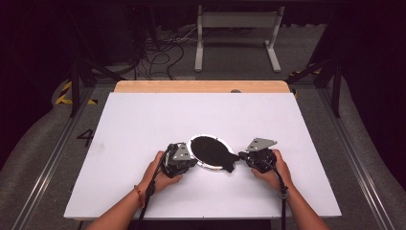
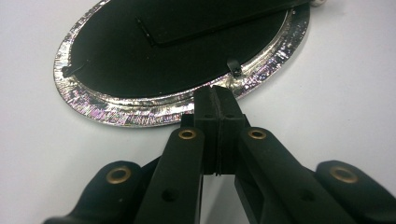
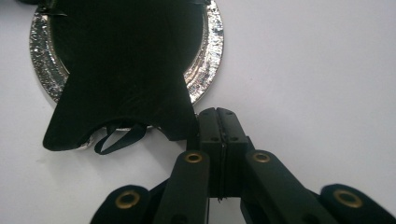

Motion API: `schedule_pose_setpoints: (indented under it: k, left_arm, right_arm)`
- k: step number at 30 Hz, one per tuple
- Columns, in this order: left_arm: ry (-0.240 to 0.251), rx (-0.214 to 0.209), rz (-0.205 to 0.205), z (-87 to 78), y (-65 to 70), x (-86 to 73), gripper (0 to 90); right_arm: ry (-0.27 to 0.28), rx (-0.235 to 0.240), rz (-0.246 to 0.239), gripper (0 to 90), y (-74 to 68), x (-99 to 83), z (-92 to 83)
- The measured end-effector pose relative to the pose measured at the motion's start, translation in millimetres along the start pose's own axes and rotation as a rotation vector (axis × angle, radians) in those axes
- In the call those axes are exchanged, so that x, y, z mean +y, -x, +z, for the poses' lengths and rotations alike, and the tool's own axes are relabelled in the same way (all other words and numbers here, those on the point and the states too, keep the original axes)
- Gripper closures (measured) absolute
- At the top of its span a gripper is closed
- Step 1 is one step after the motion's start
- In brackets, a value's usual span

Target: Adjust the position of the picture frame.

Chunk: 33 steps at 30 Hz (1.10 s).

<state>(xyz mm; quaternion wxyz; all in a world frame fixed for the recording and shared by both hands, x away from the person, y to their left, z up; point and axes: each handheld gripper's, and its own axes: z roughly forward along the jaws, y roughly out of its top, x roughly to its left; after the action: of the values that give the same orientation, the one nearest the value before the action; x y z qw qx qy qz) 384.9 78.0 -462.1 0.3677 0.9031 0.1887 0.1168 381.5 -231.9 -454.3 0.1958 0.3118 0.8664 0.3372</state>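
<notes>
Bright, even light on the white table (image 1: 143,124), dark surroundings, glinting foil rim (image 2: 140,114), soft focus.

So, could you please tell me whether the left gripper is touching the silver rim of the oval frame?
Touching: in the left gripper view, the shut left gripper meets the oval frame's silver rim with no gap.

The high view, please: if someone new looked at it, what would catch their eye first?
First, the oval picture frame lying face down near the middle of the white table, its black back ringed by a shiny silver rim. Next, the two grippers flanking it, both shut: the left gripper at the rim's edge, the right gripper beside the frame's black stand.
</notes>
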Motion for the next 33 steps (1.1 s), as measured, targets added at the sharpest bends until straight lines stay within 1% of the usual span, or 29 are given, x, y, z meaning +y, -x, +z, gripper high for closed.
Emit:
schedule_pose_setpoints:
  k: [1,2,3,4,6,8,9,12,13,17,22,23,24,26,27,28,30,31,33]
  left_arm:
    - [-0.009,0.001,-0.003,-0.2,-3.3,0.6,90.0]
    - [-0.009,0.001,-0.003,-0.2,-3.3,0.6,90.0]
    - [-0.009,0.004,-0.012,-0.5,-6.6,0.1,90.0]
    - [-0.009,0.004,-0.012,-0.5,-6.6,0.1,90.0]
    - [-0.013,0.007,-0.023,-1.2,-8.6,-0.3,90.0]
    - [-0.016,0.011,-0.017,-1.6,-10.2,-0.2,90.0]
    - [-0.019,0.009,-0.021,-1.8,-10.5,-0.1,89.9]
    - [-0.037,0.015,0.004,-2.1,-11.6,1.5,89.9]
    - [-0.036,0.017,-0.003,-1.6,-12.2,2.1,89.9]
    - [-0.03,0.029,-0.005,0.3,-14.4,3.0,89.7]
    - [-0.031,0.049,-0.011,2.2,-16.9,4.7,89.1]
    - [-0.026,0.051,-0.024,2.9,-19.4,5.3,86.0]
    - [-0.026,0.051,-0.024,2.9,-19.4,5.3,86.1]
    - [-0.019,0.052,-0.037,4.1,-20.7,4.6,87.3]
    - [-0.012,0.052,-0.034,4.8,-21.7,4.4,87.9]
    - [-0.005,0.05,-0.042,5.3,-22.4,4.0,88.2]
    - [-0.001,0.053,-0.043,5.6,-24.1,3.5,88.1]
    - [-0.001,0.054,-0.051,5.7,-24.3,3.3,88.1]
    - [0.003,0.059,-0.05,6.1,-25.0,3.3,88.2]
  right_arm:
    - [0.003,0.008,0.0,90.0,-2.1,-0.7,-0.8]
    - [0.003,0.008,0.0,90.0,-2.1,-0.7,-0.8]
    - [0.003,0.022,-0.009,90.0,-6.3,-1.0,-1.7]
    - [0.003,0.022,-0.009,90.0,-6.3,-1.0,-1.7]
    - [-0.001,0.03,-0.022,90.0,-11.9,0.0,-2.1]
    - [-0.01,0.029,-0.034,90.0,-15.9,0.9,-2.9]
    - [-0.008,0.034,-0.037,90.0,-17.3,0.9,-3.2]
    - [-0.007,0.04,-0.038,90.0,-20.3,0.4,-4.1]
    - [-0.007,0.04,-0.039,90.0,-20.7,0.5,-4.1]
    - [-0.009,0.04,-0.036,90.0,-22.8,0.2,-5.1]
    - [-0.01,0.05,-0.028,90.0,-24.5,0.1,-5.7]
    - [-0.008,0.053,-0.03,90.0,-25.5,-0.2,-6.0]
    - [-0.008,0.053,-0.03,90.0,-25.5,-0.2,-6.0]
    - [-0.009,0.055,-0.033,90.0,-27.0,0.0,-6.2]
    - [-0.01,0.058,-0.035,90.0,-27.8,0.2,-6.3]
    - [-0.01,0.058,-0.038,90.0,-28.5,0.2,-6.4]
    - [-0.009,0.066,-0.036,90.0,-30.1,0.0,-6.5]
    - [-0.008,0.068,-0.037,90.0,-30.6,0.0,-6.6]
    - [-0.009,0.069,-0.037,90.0,-31.6,0.1,-6.7]
